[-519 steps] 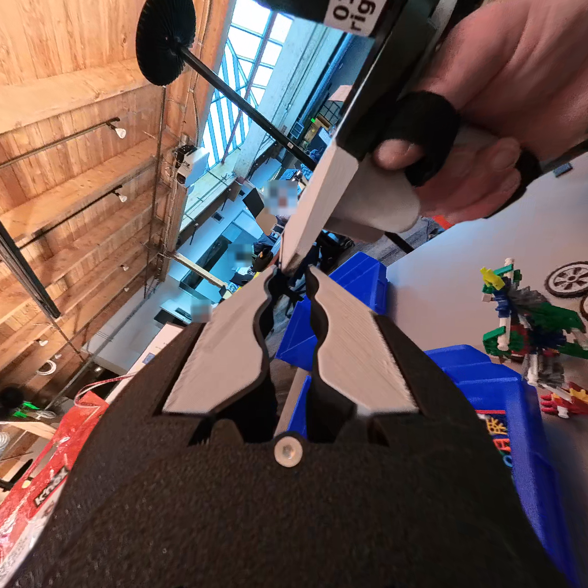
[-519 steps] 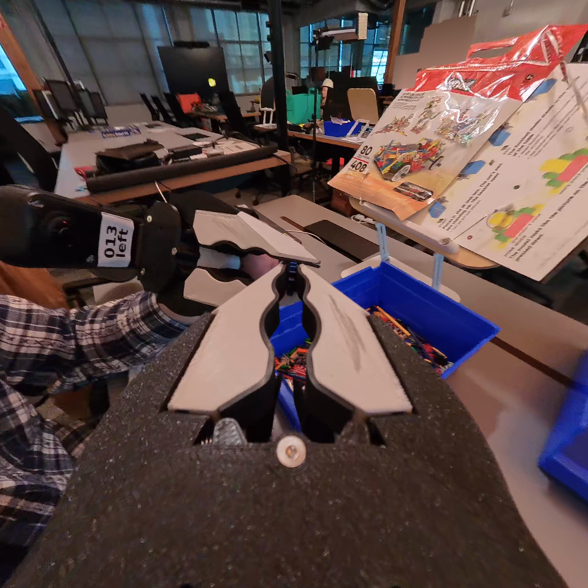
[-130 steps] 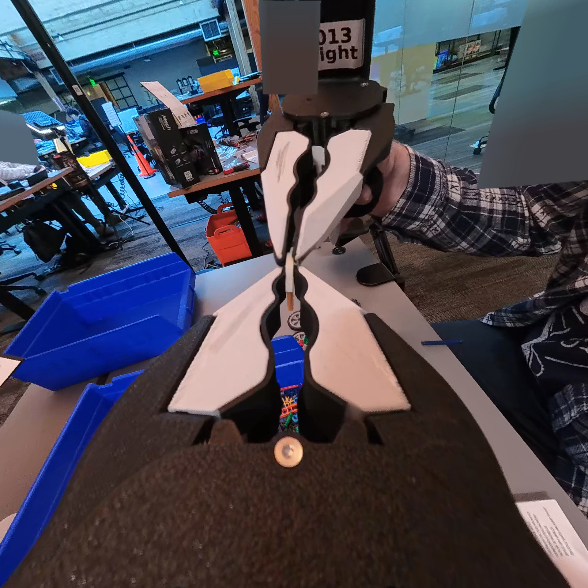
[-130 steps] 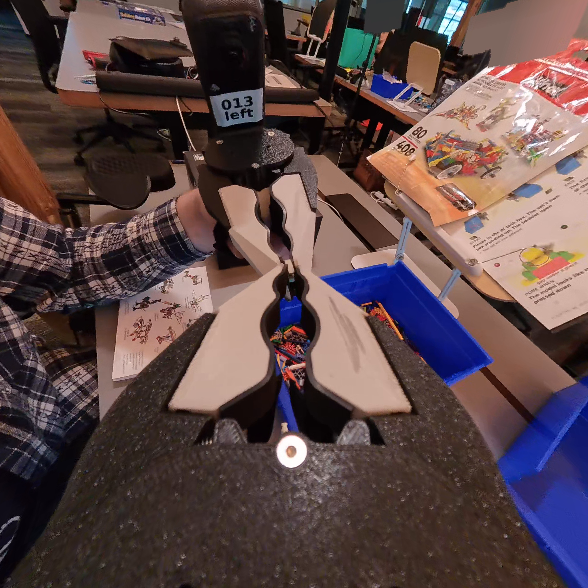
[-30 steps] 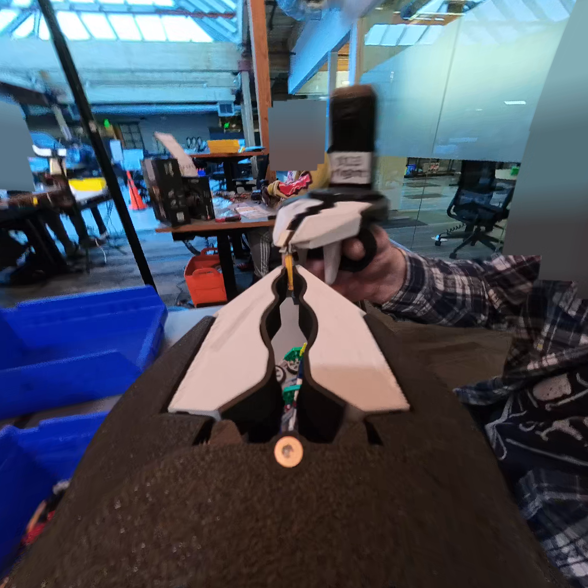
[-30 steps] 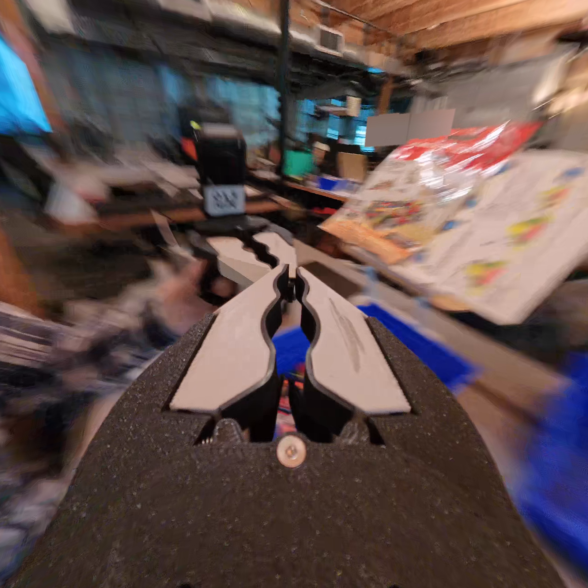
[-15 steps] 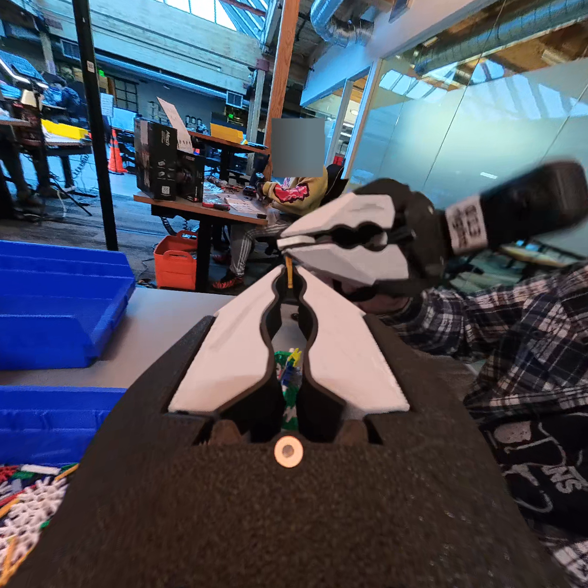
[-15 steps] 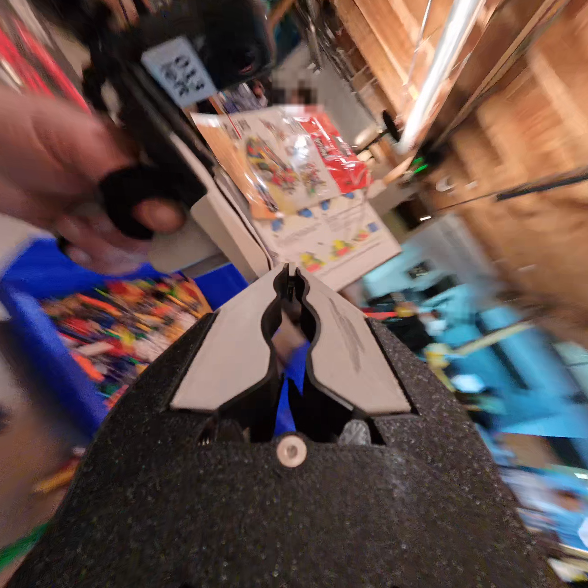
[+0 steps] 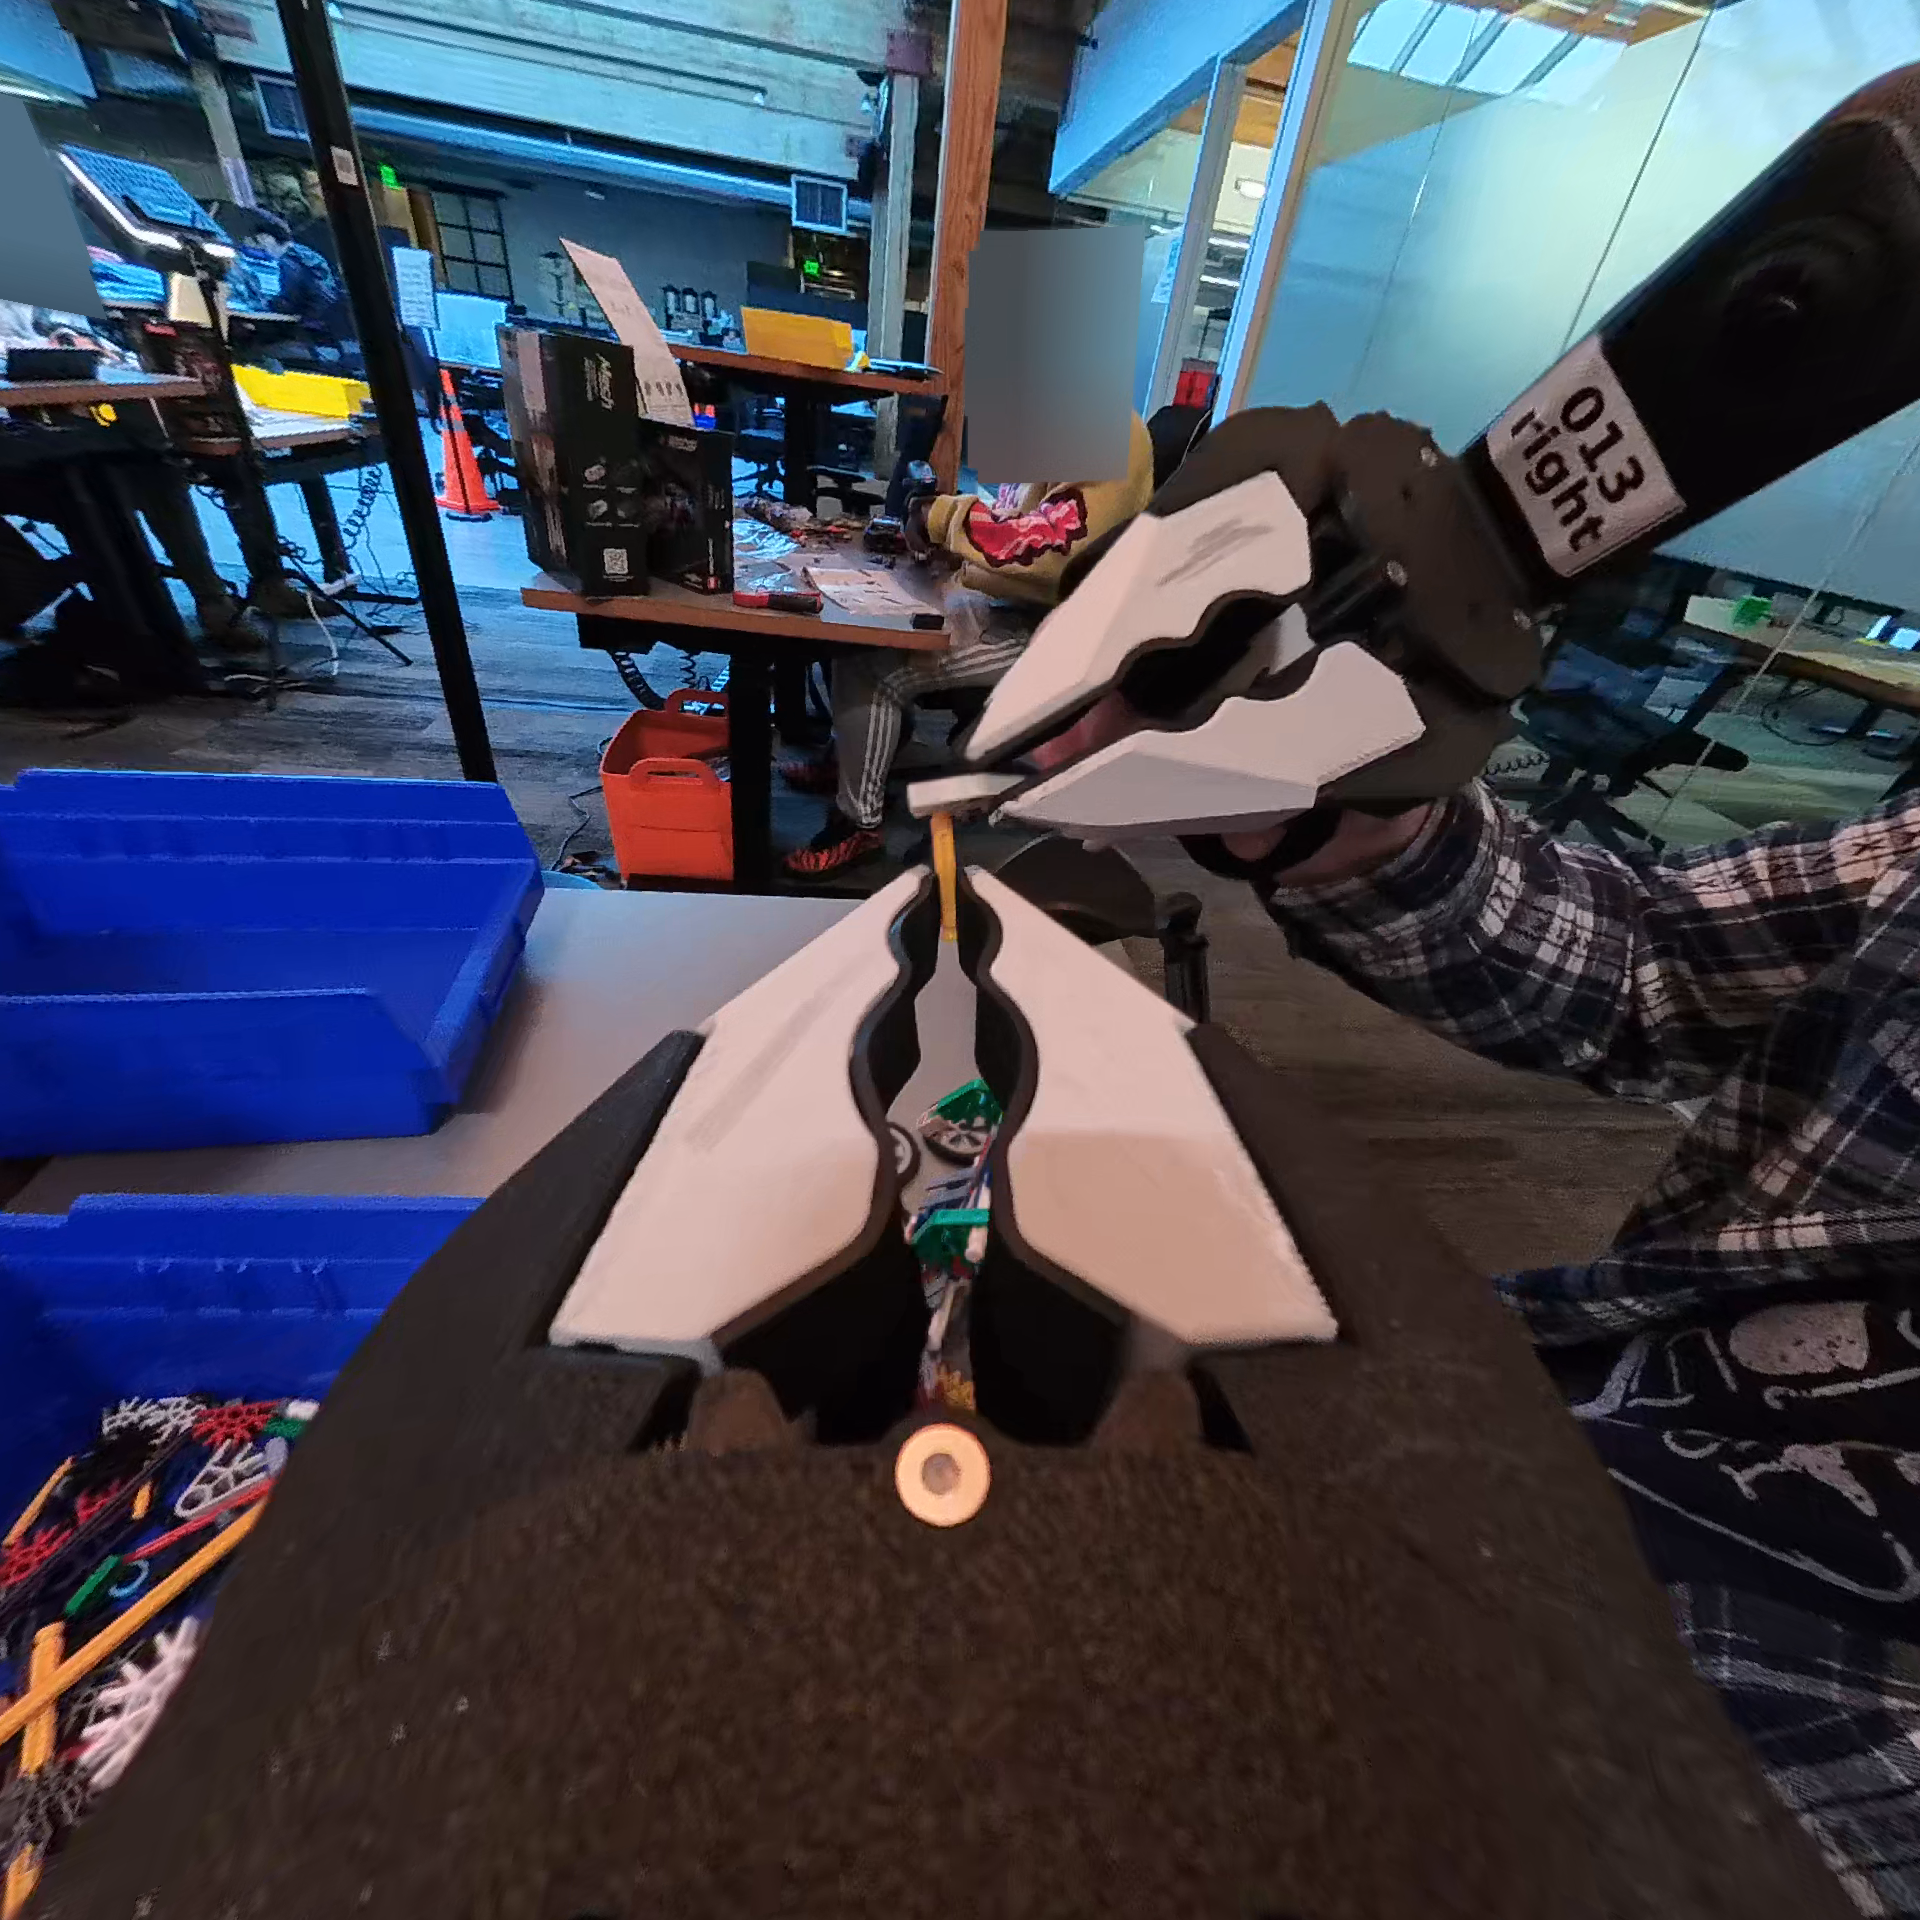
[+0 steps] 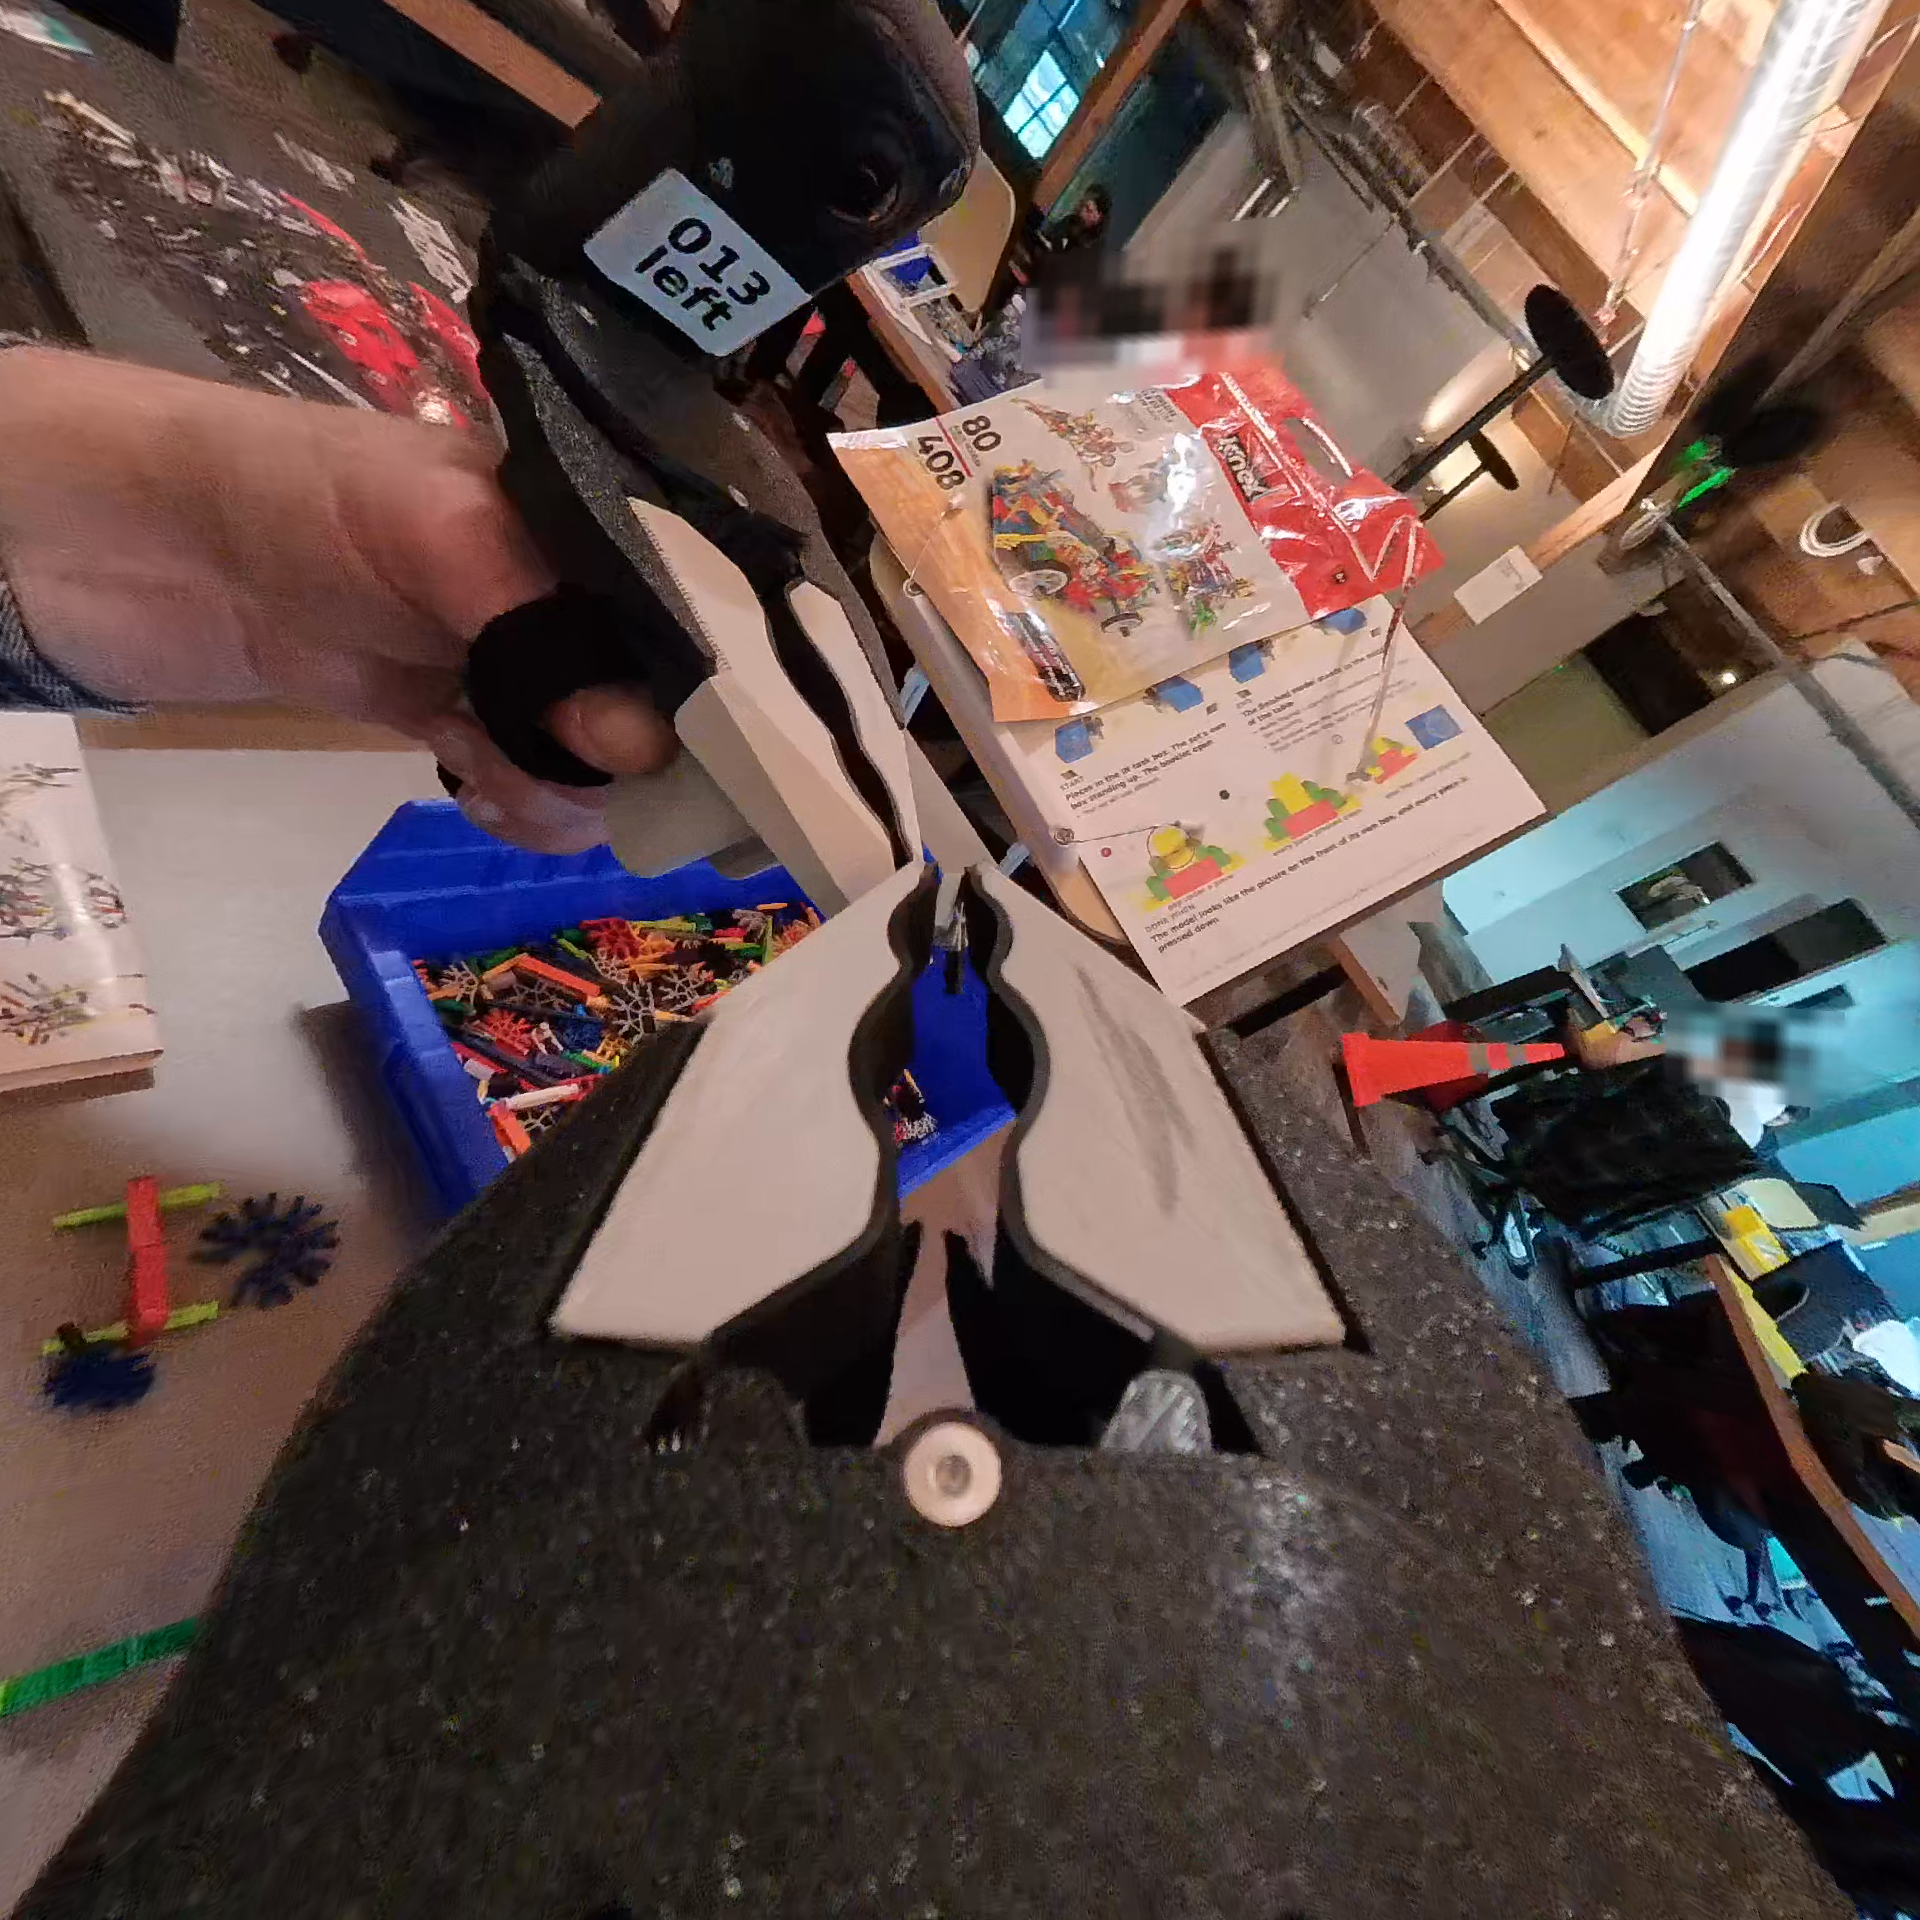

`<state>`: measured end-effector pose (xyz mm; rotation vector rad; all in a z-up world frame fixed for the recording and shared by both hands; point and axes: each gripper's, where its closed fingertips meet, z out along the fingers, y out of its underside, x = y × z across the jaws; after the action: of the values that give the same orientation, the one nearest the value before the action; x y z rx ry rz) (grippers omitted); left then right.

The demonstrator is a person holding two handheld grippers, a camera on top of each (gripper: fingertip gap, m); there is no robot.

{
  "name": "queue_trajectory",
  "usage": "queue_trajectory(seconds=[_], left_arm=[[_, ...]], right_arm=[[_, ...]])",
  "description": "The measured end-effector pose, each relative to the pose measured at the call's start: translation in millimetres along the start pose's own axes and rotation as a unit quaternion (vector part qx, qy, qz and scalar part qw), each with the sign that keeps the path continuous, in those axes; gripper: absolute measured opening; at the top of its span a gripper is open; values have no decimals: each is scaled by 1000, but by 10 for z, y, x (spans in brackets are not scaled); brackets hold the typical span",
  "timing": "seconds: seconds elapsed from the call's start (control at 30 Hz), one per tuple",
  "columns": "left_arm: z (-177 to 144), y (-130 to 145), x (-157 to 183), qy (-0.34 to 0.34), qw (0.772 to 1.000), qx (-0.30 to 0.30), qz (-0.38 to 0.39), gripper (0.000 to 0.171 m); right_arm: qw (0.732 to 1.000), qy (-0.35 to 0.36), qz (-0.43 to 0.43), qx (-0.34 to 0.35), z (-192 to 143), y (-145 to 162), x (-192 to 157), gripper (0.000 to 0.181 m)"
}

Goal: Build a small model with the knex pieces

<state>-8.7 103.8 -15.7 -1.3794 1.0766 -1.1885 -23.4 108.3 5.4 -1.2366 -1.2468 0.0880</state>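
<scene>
Since half a second ago the right gripper (image 9: 961, 795) has been swung in from three o'clock, so its tips now meet those of the left gripper (image 9: 943, 904). Both claws are clenched: a thin yellow rod (image 9: 945, 873) is pinched by the left one, a small white piece (image 9: 940, 795) by the right, and the two parts touch. A blue bin (image 10: 416, 883) of mixed colourful pieces is seen below, on a grey table (image 9: 623, 966). Loose rods (image 10: 135, 1278) lie at nine o'clock. Farther off, a printed instruction sheet (image 10: 1299, 790) is propped up, with desks behind.
</scene>
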Motion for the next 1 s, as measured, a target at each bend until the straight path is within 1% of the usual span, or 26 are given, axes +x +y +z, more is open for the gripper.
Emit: queue_trajectory(seconds=[0.07,0.13,0.2,0.33,0.4,0.47,0.5,0.57,0.63,0.67,0.7,0.77,0.83,0.93,1.0], left_arm=[[7,-8,10,2,1000,3,-2,0],[-3,-53,26,6,1000,14,-8,0],[-4,-45,8,-2,1000,10,-6,0],[28,-4,-25,-6,1000,3,-31,0],[28,19,-53,-9,999,0,-32,0],[17,8,-62,-5,999,6,-41,0],[13,13,-69,-9,999,4,-31,0],[-3,10,-84,-20,1000,-1,-13,0],[-12,25,-101,-32,999,-11,5,0],[-12,22,-98,-34,999,-12,10,0],[-9,23,-95,-35,999,-13,13,0],[3,43,-103,-42,999,-19,24,0],[5,13,-82,-39,999,-12,23,0],[4,13,-42,-28,999,-17,11,1],[-2,-8,-17,-13,1000,-9,-12,1]], right_arm=[[1000,-12,8,-2,-14,2,9,4],[1000,-4,14,7,-31,-30,50,2],[999,30,-35,-10,-12,16,76,2],[982,95,-154,-47,68,60,63,2],[974,110,-191,-59,102,77,52,2],[967,124,-214,-56,121,53,40,2],[971,118,-200,-48,133,33,16,2],[984,101,-143,-31,150,19,3,3],[991,88,-98,-22,156,29,18,12],[993,81,-79,-20,160,28,21,9],[995,70,-69,-19,168,27,5,2],[996,55,-59,-26,183,34,-15,2],[996,61,-62,-31,176,32,18,2],[983,100,-144,-56,170,61,38,0],[964,132,-215,-79,169,108,55,0]])
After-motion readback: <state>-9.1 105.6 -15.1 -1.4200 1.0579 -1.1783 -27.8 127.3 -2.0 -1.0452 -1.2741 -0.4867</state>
